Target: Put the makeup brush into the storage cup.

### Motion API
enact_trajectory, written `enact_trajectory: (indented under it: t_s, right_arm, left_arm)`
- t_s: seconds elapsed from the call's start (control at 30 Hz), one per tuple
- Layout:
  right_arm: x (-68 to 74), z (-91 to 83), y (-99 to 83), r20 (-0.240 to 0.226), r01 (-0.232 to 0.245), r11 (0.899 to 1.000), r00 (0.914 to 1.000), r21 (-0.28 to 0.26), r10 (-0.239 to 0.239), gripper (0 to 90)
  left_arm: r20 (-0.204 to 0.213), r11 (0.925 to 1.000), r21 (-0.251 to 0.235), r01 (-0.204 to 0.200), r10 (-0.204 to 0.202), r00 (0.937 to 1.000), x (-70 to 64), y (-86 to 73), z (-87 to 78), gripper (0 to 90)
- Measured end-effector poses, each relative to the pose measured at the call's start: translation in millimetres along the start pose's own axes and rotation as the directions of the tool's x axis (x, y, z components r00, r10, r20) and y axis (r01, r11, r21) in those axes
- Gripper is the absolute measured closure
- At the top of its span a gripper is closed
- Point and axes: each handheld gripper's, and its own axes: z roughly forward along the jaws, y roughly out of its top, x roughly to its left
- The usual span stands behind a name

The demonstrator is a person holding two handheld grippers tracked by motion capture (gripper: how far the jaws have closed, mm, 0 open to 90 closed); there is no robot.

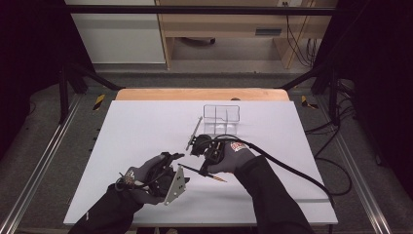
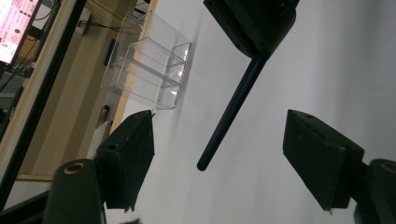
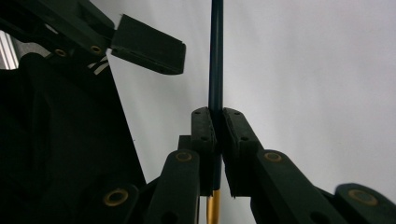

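Note:
A dark pen point(image 1: 197, 171) with a gold end point(image 3: 212, 205) is clamped in my right gripper point(image 1: 205, 170), whose jaws press flat against it in the right gripper view point(image 3: 218, 114). The pen's dark shaft point(image 3: 216, 56) points toward my left gripper point(image 1: 178, 162). In the left gripper view the pen point(image 2: 232, 107) sticks out from the right gripper point(image 2: 254, 25), and its free end hangs between my left gripper's point(image 2: 219, 128) wide-open jaws, touching neither. A clear compartment box point(image 1: 221, 119) stands farther back on the white table point(image 1: 136, 136).
A second, grey pen point(image 1: 194, 132) lies on the table just left of the clear box point(image 2: 149, 65). The right gripper's black cable point(image 1: 292, 173) trails across the right side of the table. A wooden edge point(image 1: 202, 94) borders the far side.

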Motion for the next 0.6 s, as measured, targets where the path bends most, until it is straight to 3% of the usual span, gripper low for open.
enact_trajectory:
  t_s: [0.37, 0.6]
  right_arm:
    - [2.8, 4.7, 1.3, -0.021, 0.003, 1.0, 0.9998, 0.026, -0.003, 84.0]
    - [3.1, 7.2, 1.8, -0.029, 0.011, 0.999, 0.9995, 0.035, -0.01, 84.0]
  left_arm:
    - [0.016, 0.9985, 0.003, -0.054, 0.054, 0.9984, -6.8, 3.1, 5.3, 38.4]
    - [0.02, 0.9941, 0.005, -0.108, 0.108, 0.9939, -11.3, 5.5, 7.3, 48.1]
